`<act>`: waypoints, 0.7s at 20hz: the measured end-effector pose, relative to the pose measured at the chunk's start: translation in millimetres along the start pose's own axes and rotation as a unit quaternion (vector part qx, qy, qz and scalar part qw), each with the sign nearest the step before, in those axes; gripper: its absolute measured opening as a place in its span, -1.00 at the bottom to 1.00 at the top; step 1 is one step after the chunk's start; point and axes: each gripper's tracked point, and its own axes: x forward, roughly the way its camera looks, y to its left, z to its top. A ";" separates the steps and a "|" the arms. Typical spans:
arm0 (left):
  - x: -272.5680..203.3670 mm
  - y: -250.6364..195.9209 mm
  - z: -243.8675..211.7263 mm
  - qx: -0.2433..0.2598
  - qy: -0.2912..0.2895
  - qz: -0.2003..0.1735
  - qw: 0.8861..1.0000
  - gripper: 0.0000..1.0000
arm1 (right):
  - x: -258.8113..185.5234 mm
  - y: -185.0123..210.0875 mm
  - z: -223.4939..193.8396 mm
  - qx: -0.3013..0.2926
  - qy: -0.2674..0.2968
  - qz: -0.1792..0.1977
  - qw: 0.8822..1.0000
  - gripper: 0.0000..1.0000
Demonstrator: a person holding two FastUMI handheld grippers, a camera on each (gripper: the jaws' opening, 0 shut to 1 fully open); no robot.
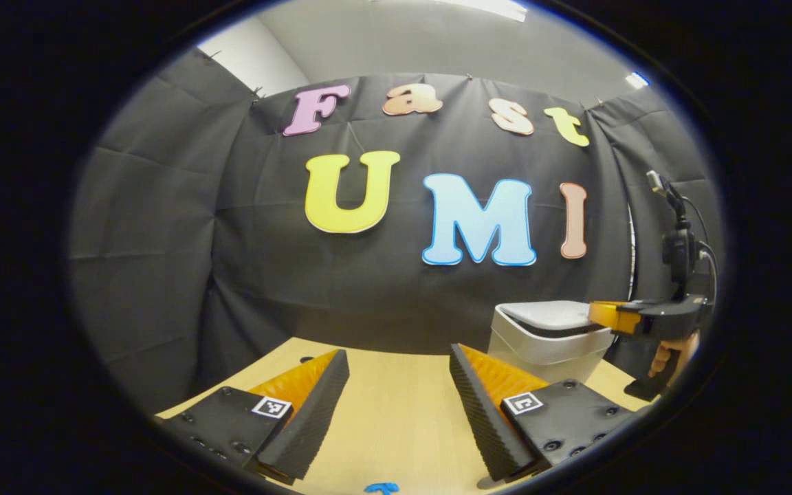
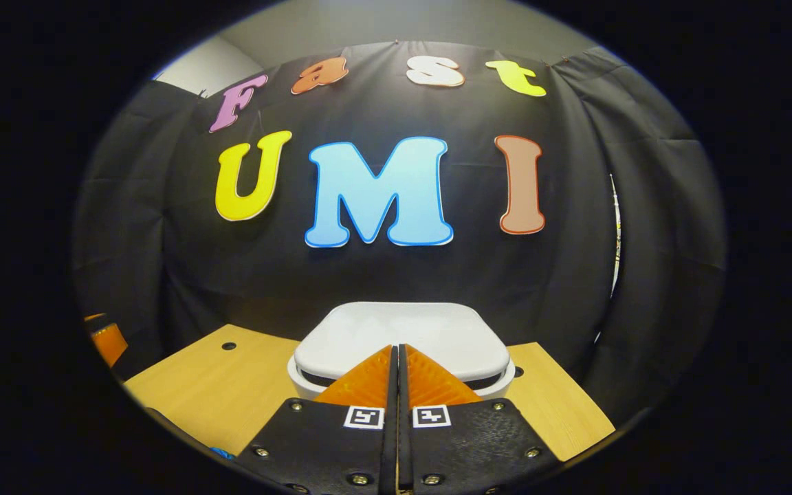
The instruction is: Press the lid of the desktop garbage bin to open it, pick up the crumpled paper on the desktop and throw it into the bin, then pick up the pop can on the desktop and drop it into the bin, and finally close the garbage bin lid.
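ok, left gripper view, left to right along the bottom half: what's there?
Left gripper's own two fingers, spread apart over the table → garbage bin, lid down → right gripper at the lid's edge, hand behind it.

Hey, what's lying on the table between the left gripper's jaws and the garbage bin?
Nothing: in the left gripper view, only bare wooden table separates the open left gripper from the white garbage bin, whose lid is down.

Left gripper view sits low over the table [image 1: 396,412], bin [image 1: 547,337] ahead-right; right gripper view faces that bin [image 2: 403,337] close, dead ahead.
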 end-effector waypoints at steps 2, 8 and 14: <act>-6.6 -0.6 0.3 0.001 -0.001 0.007 1.000 0.90 | -1.5 -0.7 16.3 -0.009 -0.020 0.002 1.000 -0.99; -26.5 -2.3 -1.5 0.000 -0.004 0.036 0.999 0.94 | -11.6 -5.4 38.8 -0.017 -0.047 0.022 0.999 -0.99; -31.0 -6.8 -2.0 0.010 -0.008 0.033 0.999 0.94 | -42.9 -9.2 46.3 -0.024 -0.061 0.028 0.997 -0.99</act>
